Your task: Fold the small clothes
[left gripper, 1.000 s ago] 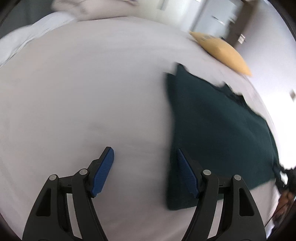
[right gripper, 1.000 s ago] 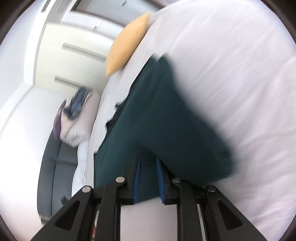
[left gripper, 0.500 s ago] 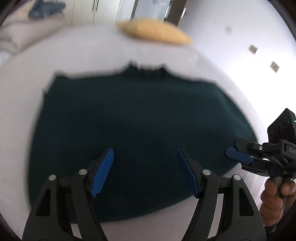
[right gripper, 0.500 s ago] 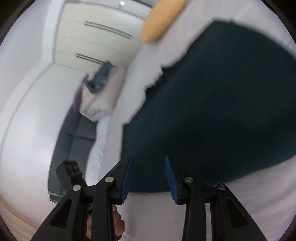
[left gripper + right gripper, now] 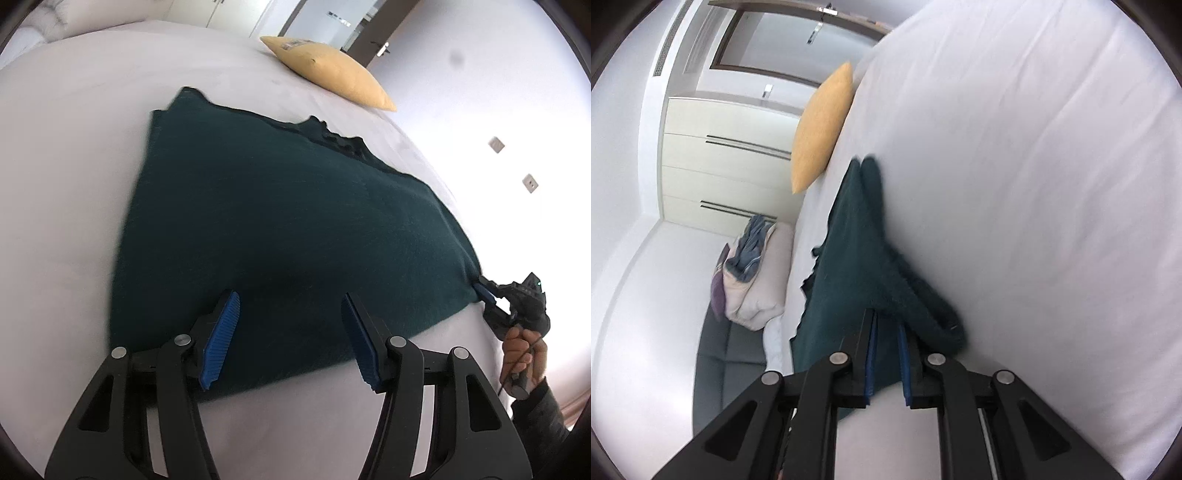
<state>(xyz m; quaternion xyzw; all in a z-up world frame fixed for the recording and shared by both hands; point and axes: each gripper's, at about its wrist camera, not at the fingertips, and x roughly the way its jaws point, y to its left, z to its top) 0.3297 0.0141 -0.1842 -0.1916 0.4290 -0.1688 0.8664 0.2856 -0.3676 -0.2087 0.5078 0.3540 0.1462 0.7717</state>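
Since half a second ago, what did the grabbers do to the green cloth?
The right gripper shut on the near right corner of the green cloth and lifted its edge. The left gripper stayed open above the cloth; the yellow pillow stayed put.

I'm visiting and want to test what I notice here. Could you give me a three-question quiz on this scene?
1. True or false: the left claw grips the dark green garment.
2. Which claw pinches the garment's corner?
3. The cushion on the white bed is: A red, B yellow, C black.

Key: 1 false, it is open above the garment; 2 the right claw; 3 B.
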